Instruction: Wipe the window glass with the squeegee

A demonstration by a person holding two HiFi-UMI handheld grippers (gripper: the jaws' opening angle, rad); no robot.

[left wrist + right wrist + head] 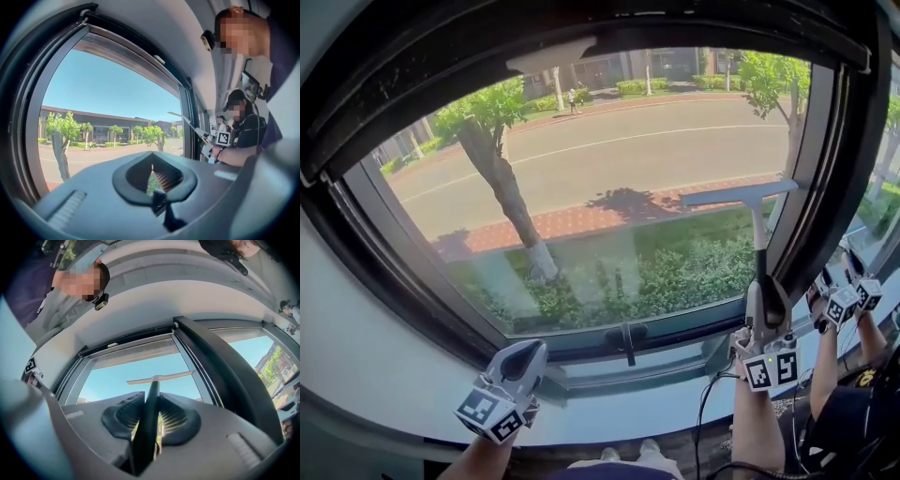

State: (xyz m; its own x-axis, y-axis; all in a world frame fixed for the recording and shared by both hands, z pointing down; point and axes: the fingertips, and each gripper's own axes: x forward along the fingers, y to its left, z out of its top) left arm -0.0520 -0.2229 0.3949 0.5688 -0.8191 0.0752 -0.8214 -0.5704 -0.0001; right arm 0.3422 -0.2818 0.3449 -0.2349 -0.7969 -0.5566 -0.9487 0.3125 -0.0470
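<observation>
The squeegee's pale blade (739,194) lies flat against the window glass (609,178) at its right side, level with the brick path outside. Its dark handle (760,248) runs down into my right gripper (766,289), which is shut on it. In the right gripper view the handle (149,418) passes up between the ribbed pads to the blade (159,378). My left gripper (528,352) hangs low by the sill, apart from the glass, jaws together and holding nothing. From the left gripper view (153,157) the squeegee (187,123) shows thin at the pane's right edge.
A thick black frame post (825,187) borders the pane on the right. A black latch (625,336) sits on the lower frame above the pale sill (628,389). Another person (243,124) with marker-cube grippers (846,302) works at the neighbouring window on the right.
</observation>
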